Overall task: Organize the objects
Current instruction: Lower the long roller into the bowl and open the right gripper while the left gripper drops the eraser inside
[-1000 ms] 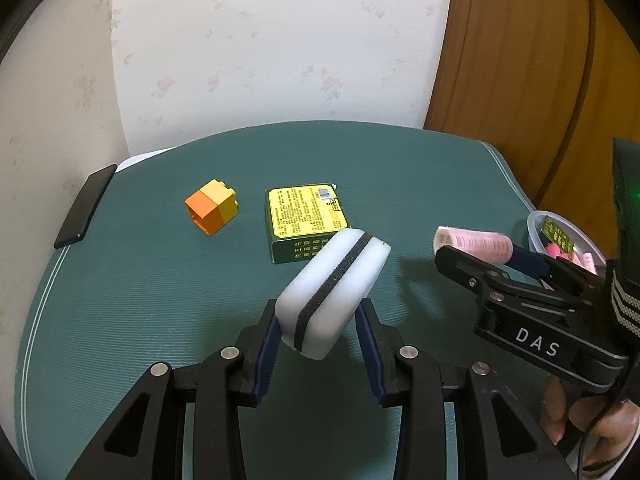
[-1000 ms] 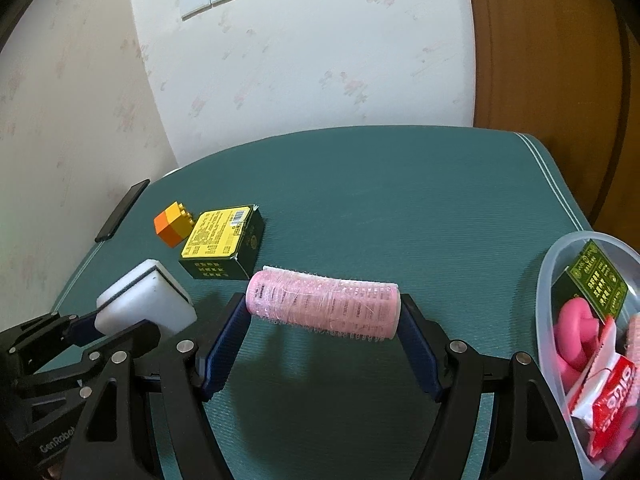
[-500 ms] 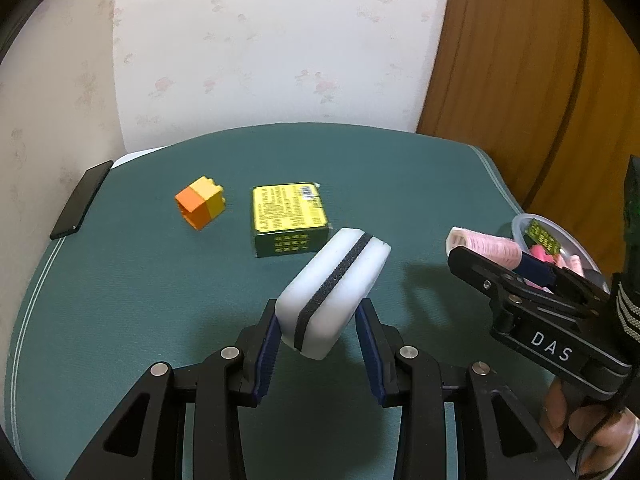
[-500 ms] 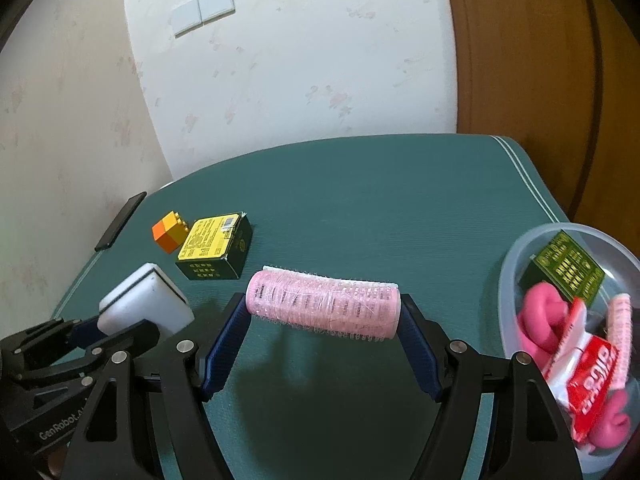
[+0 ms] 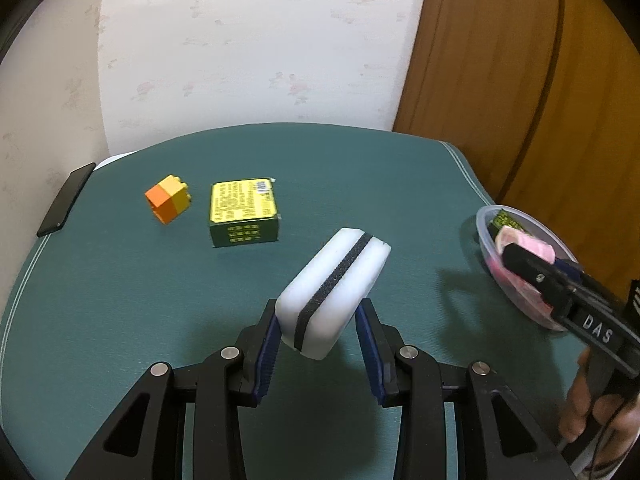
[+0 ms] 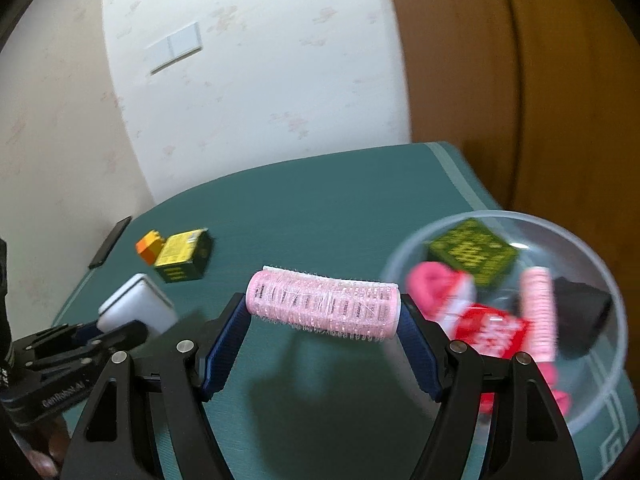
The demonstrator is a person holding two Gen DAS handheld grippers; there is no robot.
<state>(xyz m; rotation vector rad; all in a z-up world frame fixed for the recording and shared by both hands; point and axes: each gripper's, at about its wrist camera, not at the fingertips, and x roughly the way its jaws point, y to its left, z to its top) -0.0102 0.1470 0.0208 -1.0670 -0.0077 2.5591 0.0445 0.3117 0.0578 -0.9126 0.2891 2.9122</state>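
My left gripper [image 5: 318,334] is shut on a white sponge with a black middle stripe [image 5: 334,292], held above the green table. My right gripper [image 6: 324,336] is shut on a pink hair roller [image 6: 323,304], held end to end beside the clear plastic bowl [image 6: 612,292]. The bowl holds a green box [image 6: 472,250], another pink roller [image 6: 538,312], a red packet [image 6: 494,332] and pink items. In the left wrist view the right gripper [image 5: 532,260] hovers over the bowl [image 5: 486,220]. An orange-yellow block [image 5: 167,199] and a yellow-green box [image 5: 243,211] lie on the table.
A black phone [image 5: 66,199] lies at the table's left edge by the wall. A wooden door stands behind the bowl on the right. The green table cloth [image 5: 120,300] spreads between the grippers and the box.
My right gripper has carried the pink roller to the right, up to the bowl. My left gripper with the sponge has shifted right and back from the box and block.
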